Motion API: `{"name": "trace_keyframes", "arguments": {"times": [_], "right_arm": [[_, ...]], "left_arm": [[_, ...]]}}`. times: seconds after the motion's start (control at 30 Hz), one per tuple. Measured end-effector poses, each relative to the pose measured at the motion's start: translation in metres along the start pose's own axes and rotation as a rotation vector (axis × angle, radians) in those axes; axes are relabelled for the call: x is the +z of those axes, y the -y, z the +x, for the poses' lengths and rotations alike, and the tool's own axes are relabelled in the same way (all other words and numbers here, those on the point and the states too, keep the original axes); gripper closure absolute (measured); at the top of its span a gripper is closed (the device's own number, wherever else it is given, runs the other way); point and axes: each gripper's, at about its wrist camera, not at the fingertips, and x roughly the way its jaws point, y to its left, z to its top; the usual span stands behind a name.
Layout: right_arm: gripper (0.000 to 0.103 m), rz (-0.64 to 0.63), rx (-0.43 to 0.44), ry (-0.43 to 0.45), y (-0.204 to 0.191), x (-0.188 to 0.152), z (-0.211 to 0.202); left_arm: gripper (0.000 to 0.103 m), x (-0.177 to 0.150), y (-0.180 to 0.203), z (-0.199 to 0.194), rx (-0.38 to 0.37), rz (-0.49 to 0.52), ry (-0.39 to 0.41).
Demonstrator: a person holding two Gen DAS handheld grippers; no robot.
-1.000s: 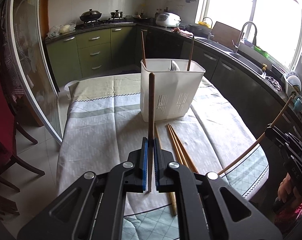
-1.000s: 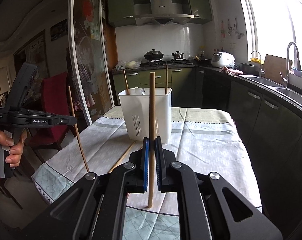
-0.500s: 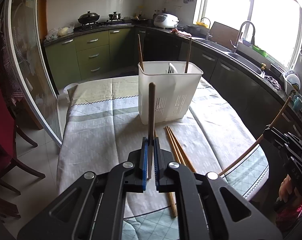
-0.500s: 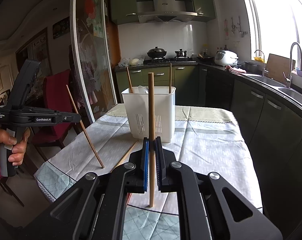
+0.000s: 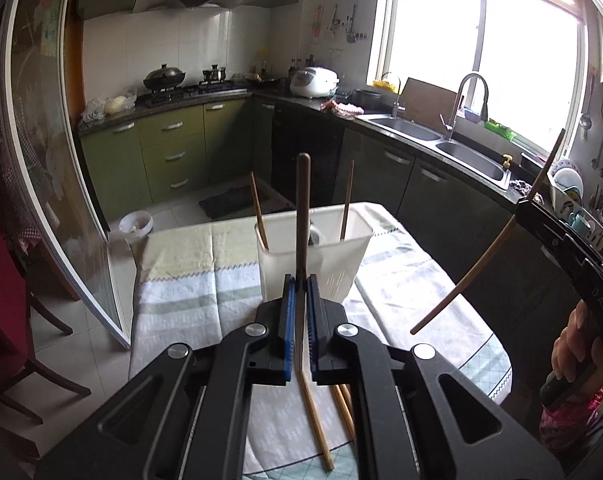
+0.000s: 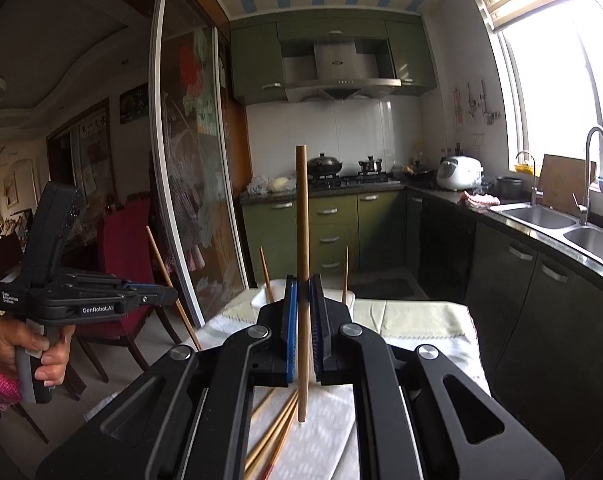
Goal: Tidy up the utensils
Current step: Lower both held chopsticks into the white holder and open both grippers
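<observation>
On the cloth-covered tabletop (image 5: 189,288), toward its far end, a white plastic utensil holder (image 5: 313,256) is seen standing upright, and two chopsticks are already propped inside it: one leaning at its left corner (image 5: 258,210) and one near its right side (image 5: 346,200). In the left wrist view, the left gripper (image 5: 300,280) is held above the tabletop in front of the holder, and a dark-tipped chopstick (image 5: 302,216) is pinched between its blue-padded fingers (image 5: 287,320), standing nearly upright with its top end overlapping the holder in the view. Below that gripper, loose chopsticks (image 5: 315,420) are left lying on the cloth, close together and pointing roughly toward the holder. Farther right in the same view, the right gripper is seen from the side, gripped by a hand (image 5: 573,352), with its chopstick (image 5: 485,256) slanting down and to the left over the table's right edge.

In the right wrist view, the right gripper (image 6: 303,284) is shown with its fingers (image 6: 290,320) pressed onto a light wooden chopstick (image 6: 302,240), held vertical, its lower end hanging free above the loose chopsticks on the cloth. The holder is mostly hidden behind these fingers. At the left of this view, the left gripper is seen side-on in a hand (image 6: 29,352).
</observation>
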Motion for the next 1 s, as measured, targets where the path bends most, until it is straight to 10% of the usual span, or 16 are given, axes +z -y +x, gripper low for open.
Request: {"name": "trace_keyframes", "arguments": {"times": [0.43, 1.0], "right_arm": [[0.096, 0.0, -0.059, 0.151, 0.024, 0.075, 0.095], [0.096, 0.003, -0.071, -0.146, 0.04, -0.003, 0.201]], "left_arm": [[0.097, 0.106, 0.007, 0.015, 0.033, 0.015, 0.233], [0.097, 0.037, -0.01, 0.141, 0.05, -0.007, -0.048]]}}
